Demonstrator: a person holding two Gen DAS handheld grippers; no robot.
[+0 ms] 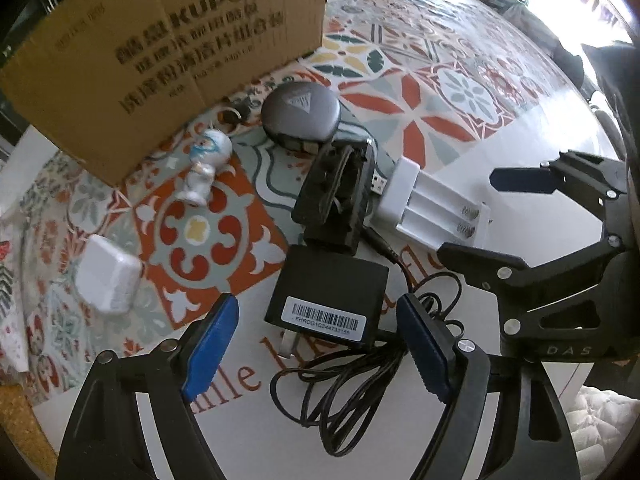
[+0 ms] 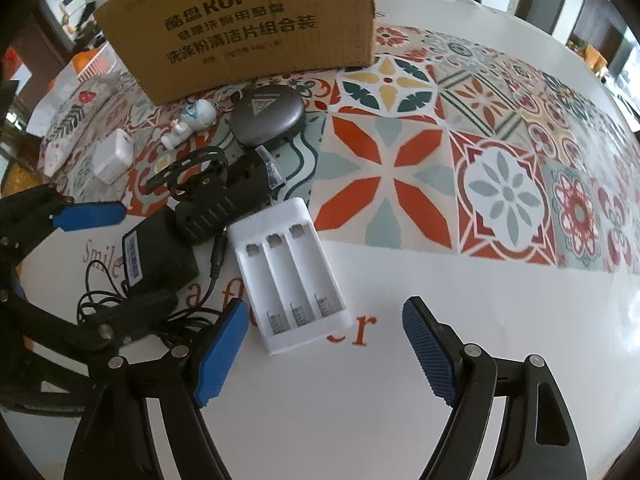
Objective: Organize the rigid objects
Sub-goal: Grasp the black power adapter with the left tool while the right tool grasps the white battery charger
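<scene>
Left wrist view: spread left gripper (image 1: 320, 344) straddles black power adapter (image 1: 328, 300) beside white battery charger (image 1: 432, 208); centre, then pinch. Right gripper (image 2: 324, 344) gapes empty.

Daylight fills both views, bright and slightly washed out. Glare whitens the table (image 1: 460, 12) beyond the box (image 1: 168, 52) in the left view, and windows right of the box burn out. Shadows under the box stay soft. Fisheye bending curves everything toward dark corners. The box's print is smeared in the left view.
</scene>
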